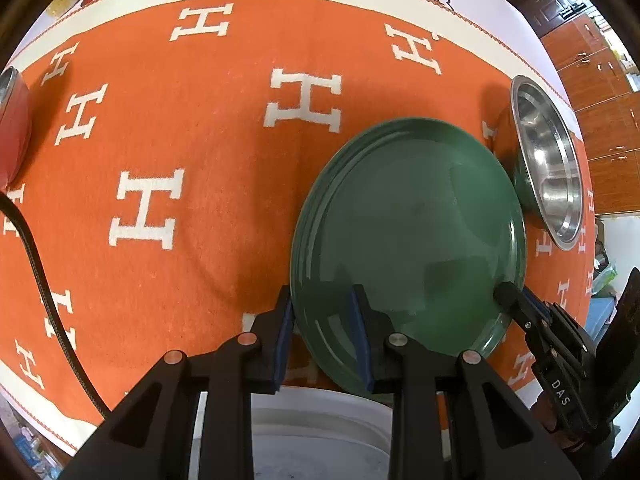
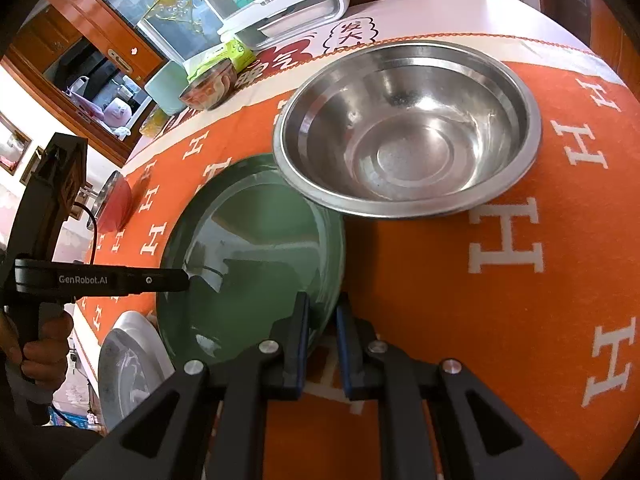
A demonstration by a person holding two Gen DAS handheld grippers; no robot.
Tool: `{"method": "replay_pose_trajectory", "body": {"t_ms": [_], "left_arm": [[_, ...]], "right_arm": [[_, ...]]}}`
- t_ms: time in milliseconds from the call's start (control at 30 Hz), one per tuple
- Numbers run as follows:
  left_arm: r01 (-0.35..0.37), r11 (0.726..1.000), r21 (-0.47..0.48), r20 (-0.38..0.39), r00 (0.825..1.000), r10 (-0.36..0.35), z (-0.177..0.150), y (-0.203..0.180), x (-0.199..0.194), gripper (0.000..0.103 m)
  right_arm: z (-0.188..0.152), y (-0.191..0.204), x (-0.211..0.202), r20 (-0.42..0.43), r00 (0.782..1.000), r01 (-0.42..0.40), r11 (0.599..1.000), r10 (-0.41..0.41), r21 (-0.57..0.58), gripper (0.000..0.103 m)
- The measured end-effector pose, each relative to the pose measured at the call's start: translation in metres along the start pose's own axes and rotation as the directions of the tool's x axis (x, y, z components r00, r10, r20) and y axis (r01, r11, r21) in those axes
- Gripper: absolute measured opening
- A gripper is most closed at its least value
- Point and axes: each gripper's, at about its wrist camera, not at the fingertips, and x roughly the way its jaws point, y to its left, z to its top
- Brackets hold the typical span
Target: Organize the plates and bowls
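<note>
A red bowl [image 1: 14,132] sits far left on the orange cloth [image 1: 192,140] over the worktop. The left gripper [image 1: 322,312] pinches the near rim of the green plate [image 1: 412,224]. The right gripper [image 2: 322,312] is clenched on the plate's other edge. The steel bowl [image 2: 408,128] sits just beside it, right.

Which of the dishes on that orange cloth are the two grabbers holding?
The green plate: both grippers clamp its rim, left and right. The steel bowl and red bowl sit untouched.
</note>
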Motion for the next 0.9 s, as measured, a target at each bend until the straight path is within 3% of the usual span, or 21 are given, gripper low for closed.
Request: {"method": "replay_pose_trajectory", "body": {"t_ms": [533,900], "left_arm": [[0.037,0.999,0.004,0.114,0.993,-0.037,-0.009,0.001,-0.030,0.025],[0.079,0.997,0.002,0.206,0.975,-0.077,-0.042,0.008,-0.066,0.025]], "right_arm": [[0.000,0.013,-0.017,0.078,0.997,0.025,0.999,-0.021,-0.048,0.014],[-0.009,0.027,-0.038,0.121,0.993,0.028,0.995,-0.016,-0.094,0.015]]}}
